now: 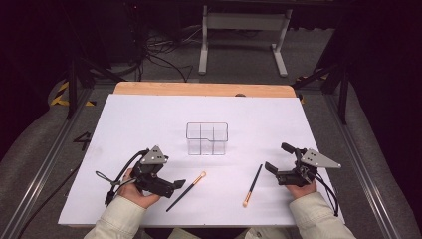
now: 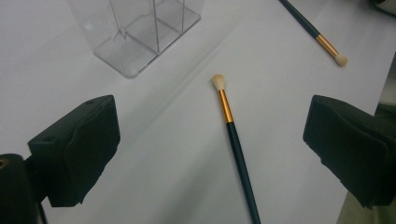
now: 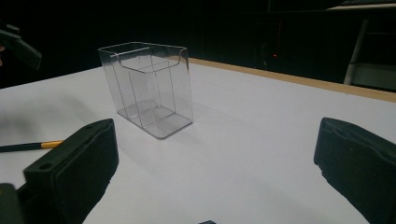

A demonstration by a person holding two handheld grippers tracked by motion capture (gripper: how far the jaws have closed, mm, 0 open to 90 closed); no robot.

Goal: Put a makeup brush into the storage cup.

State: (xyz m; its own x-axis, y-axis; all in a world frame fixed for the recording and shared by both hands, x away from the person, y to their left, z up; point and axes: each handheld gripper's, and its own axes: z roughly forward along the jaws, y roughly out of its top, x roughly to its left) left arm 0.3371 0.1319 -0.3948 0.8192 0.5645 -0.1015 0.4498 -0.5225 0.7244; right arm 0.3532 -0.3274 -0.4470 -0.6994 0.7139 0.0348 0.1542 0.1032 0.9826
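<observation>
Left gripper [image 1: 175,185] gaping wide, lower left of the high view, nearest brush [image 1: 186,191] flat on the table [image 1: 149,114] just beside. Right gripper [image 1: 278,160] likewise spread, empty, second brush [image 1: 252,185] close by. Likely trouble: thin handle rolling off the jaws, or a careless reach toppling the clear organizer [image 1: 207,138] at centre.

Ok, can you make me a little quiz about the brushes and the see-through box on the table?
1. True or false: the clear box already has a brush inside it.
2. How many makeup brushes lie on the white sheet? A) one B) two C) three
3. Fill in: the jaws of the left gripper are spread wide, so it is ____.

Key:
1. False. The box stands upright with nothing in it.
2. B. The left brush lies near the left gripper, and the right brush lies near the right gripper.
3. Open. In the left gripper view its jaws stand far apart on either side of the left brush, not touching it.
</observation>
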